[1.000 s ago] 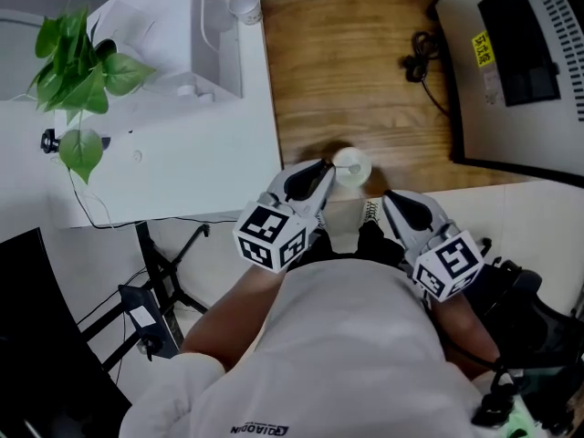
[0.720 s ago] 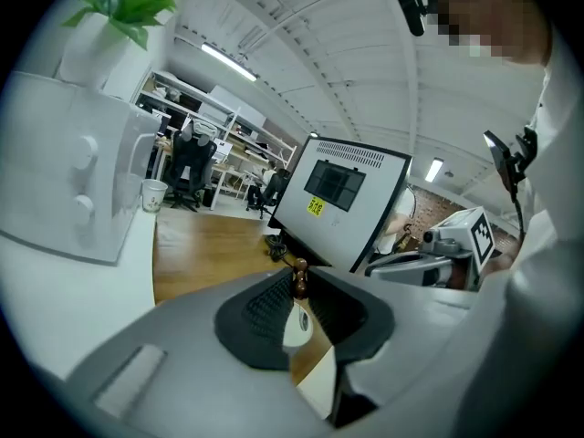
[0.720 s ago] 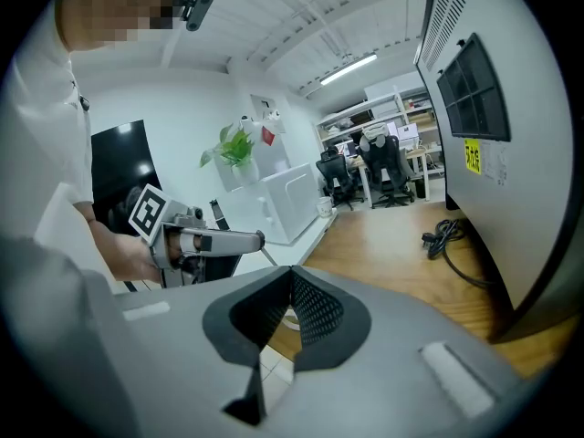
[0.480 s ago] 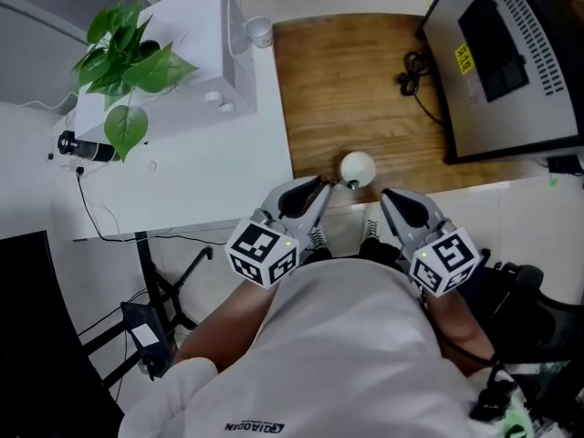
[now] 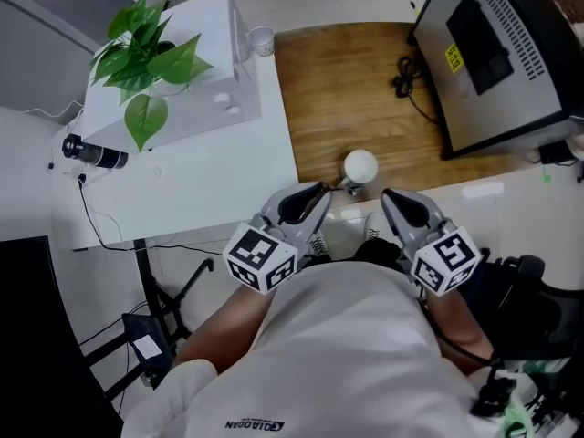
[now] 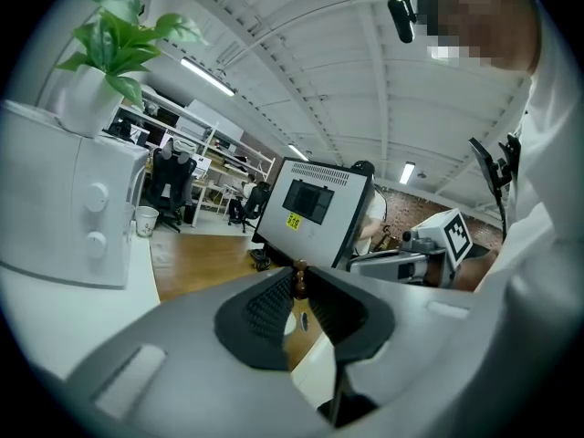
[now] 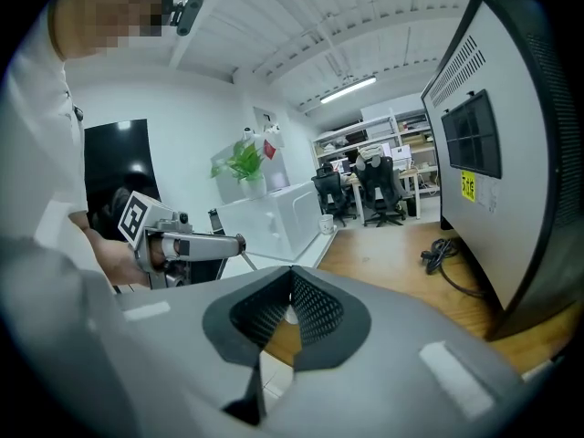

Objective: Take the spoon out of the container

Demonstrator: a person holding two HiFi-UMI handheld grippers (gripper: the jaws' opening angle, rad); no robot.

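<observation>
A small white round container (image 5: 359, 164) stands at the near edge of the wooden table (image 5: 347, 80). My left gripper (image 5: 325, 190) is just left of it, shut on the brown end of the spoon (image 6: 298, 279). In the right gripper view the spoon's thin shaft (image 7: 247, 258) slants down from the left gripper's tip toward the container (image 7: 288, 317). Whether the spoon's bowl is inside the container I cannot tell. My right gripper (image 5: 391, 196) hangs to the right of the container, over the pale floor. Its jaws meet at the tip (image 7: 290, 270) with nothing between them.
A large grey cabinet (image 5: 497, 53) stands at the right, with a black cable (image 5: 406, 80) beside it on the wood. On the white table (image 5: 228, 167) to the left are a white box (image 5: 196, 80), a green plant (image 5: 146, 53) and a clear cup (image 5: 261, 39).
The head view has shifted, so the tables sit lower in the frame. The left gripper's tip has drawn back a little from the container with the spoon.
</observation>
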